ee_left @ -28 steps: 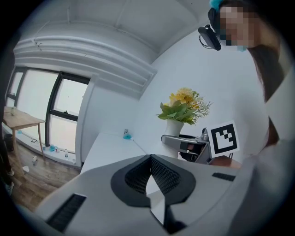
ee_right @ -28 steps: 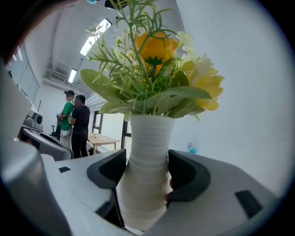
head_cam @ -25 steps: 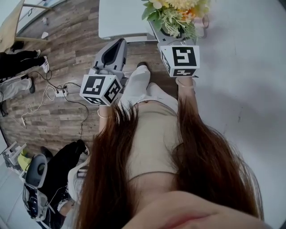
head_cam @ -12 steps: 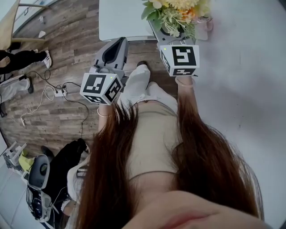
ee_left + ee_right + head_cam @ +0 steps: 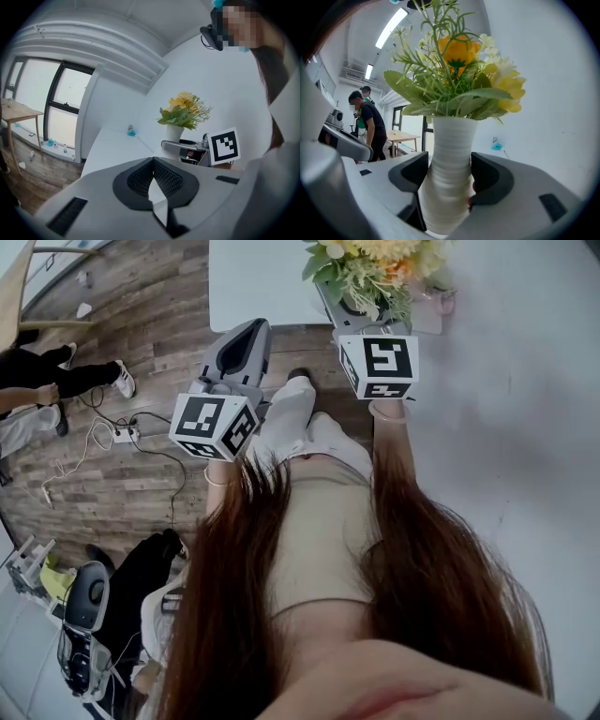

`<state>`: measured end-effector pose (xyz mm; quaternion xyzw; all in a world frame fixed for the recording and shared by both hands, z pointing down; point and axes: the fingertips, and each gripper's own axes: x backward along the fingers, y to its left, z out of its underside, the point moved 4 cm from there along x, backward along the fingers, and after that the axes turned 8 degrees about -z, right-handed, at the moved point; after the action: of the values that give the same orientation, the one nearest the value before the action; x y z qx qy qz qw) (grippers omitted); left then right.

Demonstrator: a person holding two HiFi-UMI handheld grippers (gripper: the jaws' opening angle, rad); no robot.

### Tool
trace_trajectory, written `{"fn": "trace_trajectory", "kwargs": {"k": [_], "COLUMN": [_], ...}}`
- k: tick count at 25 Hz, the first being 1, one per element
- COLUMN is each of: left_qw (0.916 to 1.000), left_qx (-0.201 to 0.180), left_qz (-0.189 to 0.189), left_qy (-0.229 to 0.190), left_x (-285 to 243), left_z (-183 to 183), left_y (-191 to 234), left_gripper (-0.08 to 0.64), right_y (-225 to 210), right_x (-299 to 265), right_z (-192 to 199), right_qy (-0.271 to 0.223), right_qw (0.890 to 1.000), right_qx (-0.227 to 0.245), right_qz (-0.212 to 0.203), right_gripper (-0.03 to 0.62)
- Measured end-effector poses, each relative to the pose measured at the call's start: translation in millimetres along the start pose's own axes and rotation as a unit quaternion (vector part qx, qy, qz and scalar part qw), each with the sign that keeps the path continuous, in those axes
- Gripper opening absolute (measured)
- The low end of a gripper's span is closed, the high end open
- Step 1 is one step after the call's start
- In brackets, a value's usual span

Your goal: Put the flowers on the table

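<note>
Held the ribbed white vase (image 5: pixel 447 154) in the right gripper (image 5: pixel 449 180), a dark pad (image 5: pixel 408 173) pressed to each side of its body and the jaws spread just to the vase's width. Carried the flowers (image 5: pixel 459 79) upright in it, yellow and orange blooms over green leaves. Kept that grip through the last second, with the marker cube (image 5: pixel 380 365) and the flowers almost where they had been in the head view, drifted only slightly rightward. Hung at the near edge of the white table (image 5: pixel 262 282); could not tell from any view whether the vase's base touched a surface.

Held the left gripper (image 5: pixel 253 331) lower and to the left, over the wood floor (image 5: pixel 141 324), in the same place as a second before. Showed its jaws closed at the tips in its own view, with nothing between them and only a thin sliver of light behind the meeting point. Looked from there across the table toward the flowers and the right gripper.

Changed most at the left edge of the head view: a bystander's leg (image 5: pixel 84 379), in dark trousers and a white shoe, stepped farther right than before, above the power strip (image 5: pixel 122 434) and cables (image 5: pixel 94 442). Caught another person (image 5: pixel 370 126), in black and bent near a wooden table (image 5: pixel 401 137), in the right gripper view.
</note>
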<state>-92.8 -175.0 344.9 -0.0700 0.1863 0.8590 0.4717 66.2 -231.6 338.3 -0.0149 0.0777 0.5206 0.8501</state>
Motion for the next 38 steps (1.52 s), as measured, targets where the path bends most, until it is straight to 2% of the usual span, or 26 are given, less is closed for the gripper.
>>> {"fn": "trace_trajectory", "kwargs": {"k": [16,30,38], "left_qw": [0.9994,0.9984,0.9976], "left_qx": [0.010,0.009,0.012], "left_qz": [-0.019,-0.020,-0.029], "left_qy": [0.028,0.051,0.063], "left_x": [-29,-40,-43], "left_z": [6,19,29], "left_y": [25,18,24], "left_gripper": [0.005,0.005,0.005], "right_y": [-21,-43,-40], "right_x": [-48,-56,-67], "right_z": [25,54,73], "right_qy": [0.017,0.027,0.031], "right_qw": [1.000,0.999,0.999], "right_qx": [0.013,0.016,0.009], "right_qz": [-0.011,-0.008,-0.013], "right_gripper": [0.299,0.299,0.299]}}
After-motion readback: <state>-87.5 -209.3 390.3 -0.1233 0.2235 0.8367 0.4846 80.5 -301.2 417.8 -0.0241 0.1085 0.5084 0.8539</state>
